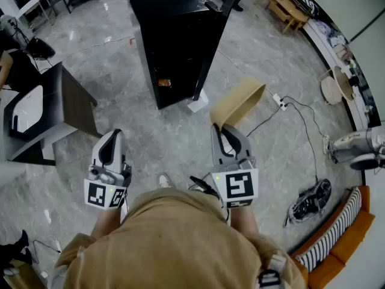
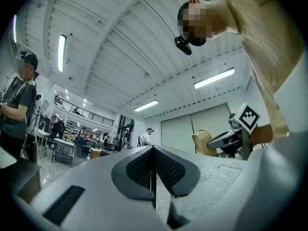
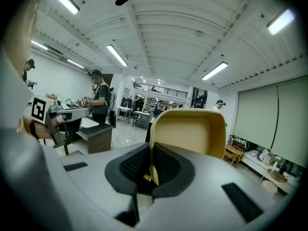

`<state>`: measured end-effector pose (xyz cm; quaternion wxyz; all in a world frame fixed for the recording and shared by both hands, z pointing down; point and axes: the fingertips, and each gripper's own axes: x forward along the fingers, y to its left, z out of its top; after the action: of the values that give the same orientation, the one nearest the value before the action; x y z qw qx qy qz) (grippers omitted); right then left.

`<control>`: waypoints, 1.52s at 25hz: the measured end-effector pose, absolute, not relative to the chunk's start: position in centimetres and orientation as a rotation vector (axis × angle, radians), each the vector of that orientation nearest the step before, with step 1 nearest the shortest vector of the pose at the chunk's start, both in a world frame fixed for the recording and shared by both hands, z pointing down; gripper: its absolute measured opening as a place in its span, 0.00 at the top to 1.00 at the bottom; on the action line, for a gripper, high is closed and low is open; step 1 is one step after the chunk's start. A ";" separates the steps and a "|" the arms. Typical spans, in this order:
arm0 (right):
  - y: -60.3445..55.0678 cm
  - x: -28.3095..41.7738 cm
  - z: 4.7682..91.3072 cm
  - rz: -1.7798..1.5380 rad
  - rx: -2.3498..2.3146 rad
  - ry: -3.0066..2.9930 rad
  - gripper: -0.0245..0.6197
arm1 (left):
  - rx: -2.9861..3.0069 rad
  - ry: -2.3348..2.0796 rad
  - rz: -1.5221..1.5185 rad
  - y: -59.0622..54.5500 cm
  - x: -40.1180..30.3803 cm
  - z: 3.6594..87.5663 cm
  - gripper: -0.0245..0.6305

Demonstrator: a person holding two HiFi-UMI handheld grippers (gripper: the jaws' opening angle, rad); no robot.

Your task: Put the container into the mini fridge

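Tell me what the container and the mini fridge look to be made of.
The container is tan and matte, thin-walled with rounded moulded corners. It is likely pressed fibre or matte plastic, but the look leaves open which. The mini fridge is black and smooth with a faint sheen on its top, so it is probably painted metal or plastic.

The floor point(image 1: 120, 59) is grey, shiny stone with pale lines in it. A black mini fridge point(image 1: 174, 35) stands on it with its door open. A white sheet point(image 1: 197, 104) lies just beside the fridge's bottom corner. To the left stands a dark desk point(image 1: 72, 101). To the right lie a white plug box point(image 1: 280, 103), its long black cord point(image 1: 308, 134), and dark shoes point(image 1: 310, 200) near an orange sofa point(image 1: 343, 245).
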<state>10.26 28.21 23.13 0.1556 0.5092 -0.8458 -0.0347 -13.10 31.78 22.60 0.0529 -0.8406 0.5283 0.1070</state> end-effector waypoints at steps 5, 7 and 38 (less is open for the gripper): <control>28.5 10.7 22.8 -0.077 1.444 -2.438 0.95 | -2.547 1.612 0.326 32.2 -12.4 22.4 0.96; 28.5 10.7 22.7 -0.072 1.439 -2.439 0.95 | -2.539 1.615 0.330 32.2 -12.4 22.3 0.96; 27.6 5.6 22.9 -0.125 1.500 -2.329 0.95 | -2.689 1.541 0.429 29.4 -17.4 26.6 0.96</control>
<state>5.55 27.62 22.90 0.1833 0.5318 -0.8256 -0.0442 -17.38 29.36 26.62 0.0065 -0.8594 0.4925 0.1372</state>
